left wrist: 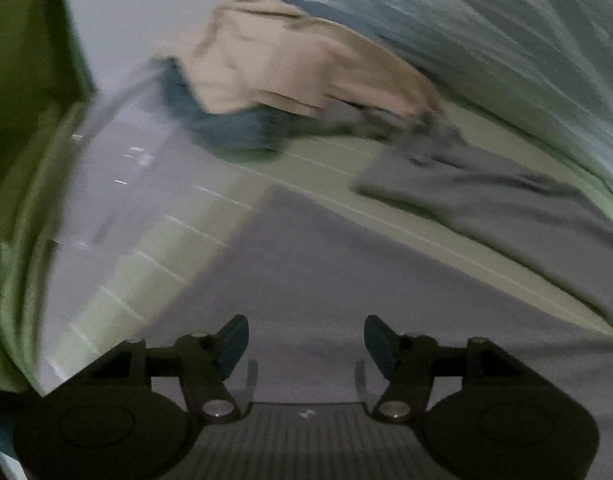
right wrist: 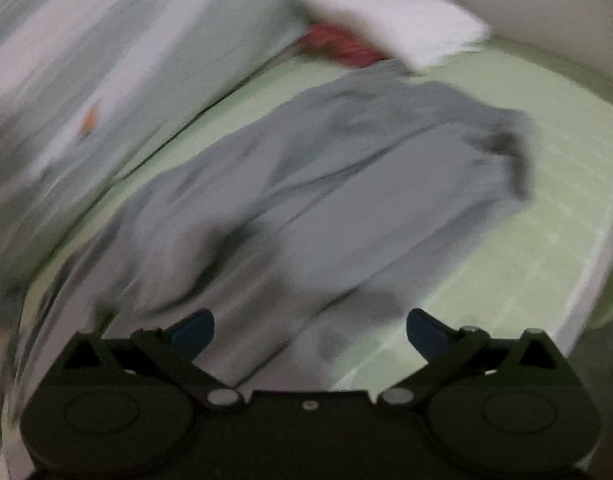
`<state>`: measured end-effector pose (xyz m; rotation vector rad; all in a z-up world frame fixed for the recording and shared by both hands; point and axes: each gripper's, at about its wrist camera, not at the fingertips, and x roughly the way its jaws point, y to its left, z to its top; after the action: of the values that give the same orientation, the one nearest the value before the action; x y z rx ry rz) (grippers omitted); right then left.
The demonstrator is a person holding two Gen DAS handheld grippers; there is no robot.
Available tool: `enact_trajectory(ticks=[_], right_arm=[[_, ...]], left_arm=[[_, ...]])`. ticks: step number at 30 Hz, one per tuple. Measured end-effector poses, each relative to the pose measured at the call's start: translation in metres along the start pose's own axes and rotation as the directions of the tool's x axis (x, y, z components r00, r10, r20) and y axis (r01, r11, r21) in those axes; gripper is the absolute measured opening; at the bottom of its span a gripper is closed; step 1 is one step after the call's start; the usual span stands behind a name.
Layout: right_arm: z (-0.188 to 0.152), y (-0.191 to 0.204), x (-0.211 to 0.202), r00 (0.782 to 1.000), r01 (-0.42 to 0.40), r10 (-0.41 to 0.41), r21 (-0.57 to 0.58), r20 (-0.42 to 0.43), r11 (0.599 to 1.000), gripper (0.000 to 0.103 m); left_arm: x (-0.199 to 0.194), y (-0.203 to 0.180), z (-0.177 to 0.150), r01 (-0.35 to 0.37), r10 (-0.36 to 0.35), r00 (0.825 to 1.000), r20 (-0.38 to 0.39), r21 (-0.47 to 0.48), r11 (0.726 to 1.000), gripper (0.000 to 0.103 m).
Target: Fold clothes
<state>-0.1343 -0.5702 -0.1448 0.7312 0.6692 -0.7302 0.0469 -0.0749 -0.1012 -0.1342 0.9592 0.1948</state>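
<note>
A grey garment [right wrist: 326, 184] lies spread and rumpled on the green bed sheet [right wrist: 506, 248]; both views are blurred by motion. My right gripper [right wrist: 310, 332] is open just above the garment's near end, with nothing between its blue-padded fingers. In the left wrist view grey cloth [left wrist: 326, 280] fills the area under my left gripper [left wrist: 306, 344], which is open and holds nothing. A second stretch of grey fabric [left wrist: 506, 208] lies further right on the sheet [left wrist: 306, 172].
A pile of beige [left wrist: 286, 64] and blue clothes [left wrist: 226, 128] sits at the far side of the bed. A white pillow [right wrist: 398, 20] rests on a red item [right wrist: 338, 44] at the bed's head. Pale bedding [right wrist: 86, 60] lies along the left side.
</note>
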Motion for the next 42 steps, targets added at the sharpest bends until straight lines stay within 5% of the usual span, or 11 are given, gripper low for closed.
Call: enact_trajectory(ticks=[6, 8, 12, 14, 15, 18, 24, 28, 32, 37, 42], right_arm=[[0.062, -0.078, 0.030, 0.997, 0.078, -0.079, 0.134, -0.001, 0.988, 0.102], [0.084, -0.102, 0.041, 0.995, 0.103, -0.103, 0.168, -0.006, 0.980, 0.093], [0.122, -0.141, 0.068, 0.992, 0.124, -0.116, 0.188, -0.055, 0.974, 0.063], [0.130, -0.141, 0.075, 0.991, 0.117, -0.111, 0.093, -0.069, 0.989, 0.040], [0.134, -0.140, 0.077, 0.991, 0.114, -0.111, 0.037, -0.072, 0.993, 0.015], [0.142, -0.147, 0.077, 0.991, 0.104, -0.109, -0.075, -0.072, 0.992, 0.006], [0.157, -0.180, 0.064, 0.988, 0.074, -0.100, -0.201, -0.121, 0.977, 0.011], [0.180, -0.174, 0.044, 0.996, 0.035, -0.061, -0.335, -0.066, 0.942, 0.071], [0.215, -0.141, 0.053, 0.999, -0.030, 0.037, -0.445, 0.009, 0.895, 0.076], [0.248, -0.080, 0.134, 0.990, -0.132, 0.131, -0.589, -0.045, 0.797, 0.075], [0.262, -0.031, 0.208, 0.985, -0.169, 0.140, -0.722, -0.101, 0.671, 0.076]], left_arm=[[-0.023, -0.092, -0.027, 0.047, -0.044, 0.999, -0.026, 0.122, 0.991, 0.072], [-0.028, -0.121, -0.039, 0.070, -0.063, 0.997, -0.047, 0.160, 0.985, 0.073], [-0.035, -0.184, -0.068, 0.082, -0.068, 0.996, -0.063, 0.253, 0.964, 0.073], [-0.037, -0.212, -0.080, 0.097, -0.079, 0.994, -0.077, 0.271, 0.958, 0.073], [-0.037, -0.226, -0.086, 0.105, -0.085, 0.993, -0.084, 0.280, 0.954, 0.073], [-0.034, -0.265, -0.105, 0.110, -0.081, 0.991, -0.106, 0.311, 0.944, 0.073], [-0.026, -0.313, -0.132, 0.119, -0.071, 0.985, -0.154, 0.329, 0.937, 0.073], [-0.021, -0.323, -0.141, 0.088, -0.040, 0.986, -0.163, 0.300, 0.950, 0.079], [-0.017, -0.318, -0.138, 0.062, -0.020, 0.984, -0.176, 0.237, 0.969, 0.090], [-0.009, -0.317, -0.134, 0.027, 0.014, 0.981, -0.191, 0.207, 0.978, 0.103], [-0.005, -0.315, -0.131, 0.032, 0.009, 0.975, -0.221, 0.180, 0.983, 0.103]])
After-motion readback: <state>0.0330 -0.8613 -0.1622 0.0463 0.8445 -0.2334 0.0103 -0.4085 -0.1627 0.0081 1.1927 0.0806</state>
